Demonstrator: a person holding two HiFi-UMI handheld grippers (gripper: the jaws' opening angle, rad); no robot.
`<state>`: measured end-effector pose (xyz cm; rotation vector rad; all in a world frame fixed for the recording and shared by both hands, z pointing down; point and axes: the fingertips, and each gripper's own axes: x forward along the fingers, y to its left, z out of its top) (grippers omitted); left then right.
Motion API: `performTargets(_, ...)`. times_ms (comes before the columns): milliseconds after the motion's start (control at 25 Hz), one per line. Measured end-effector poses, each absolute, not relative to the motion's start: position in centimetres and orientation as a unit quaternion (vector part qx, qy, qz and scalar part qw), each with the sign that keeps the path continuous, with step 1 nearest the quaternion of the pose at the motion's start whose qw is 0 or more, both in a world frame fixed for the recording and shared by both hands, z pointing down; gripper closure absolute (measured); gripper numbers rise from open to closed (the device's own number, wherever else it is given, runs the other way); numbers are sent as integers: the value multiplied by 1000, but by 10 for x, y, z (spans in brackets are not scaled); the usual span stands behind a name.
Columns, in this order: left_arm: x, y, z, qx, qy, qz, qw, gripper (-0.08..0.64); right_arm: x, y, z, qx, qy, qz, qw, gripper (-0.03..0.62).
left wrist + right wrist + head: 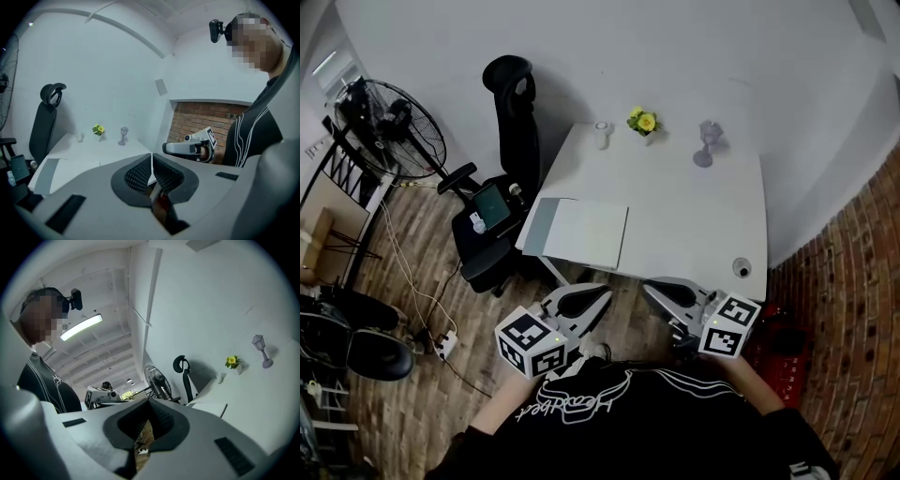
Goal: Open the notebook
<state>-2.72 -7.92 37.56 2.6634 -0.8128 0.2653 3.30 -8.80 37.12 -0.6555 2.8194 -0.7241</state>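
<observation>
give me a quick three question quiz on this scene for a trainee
1. True or false: the left gripper is touching the notebook.
2. At the far edge of the table, what stands between the small cup and the goblet? A) a fan B) yellow flowers C) a phone
3. Fill in the blank: the jaws of the left gripper and of the right gripper are both ___, with nothing between them.

Key: 1 false, it is held off the table, near the person's body. 2 B. 3 shut.
</observation>
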Motion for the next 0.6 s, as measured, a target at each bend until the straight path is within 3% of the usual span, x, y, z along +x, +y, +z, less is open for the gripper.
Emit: performTargets(600, 2, -67, 379, 934, -315, 102, 136, 522, 68, -69, 384, -208, 950, -225, 65, 591)
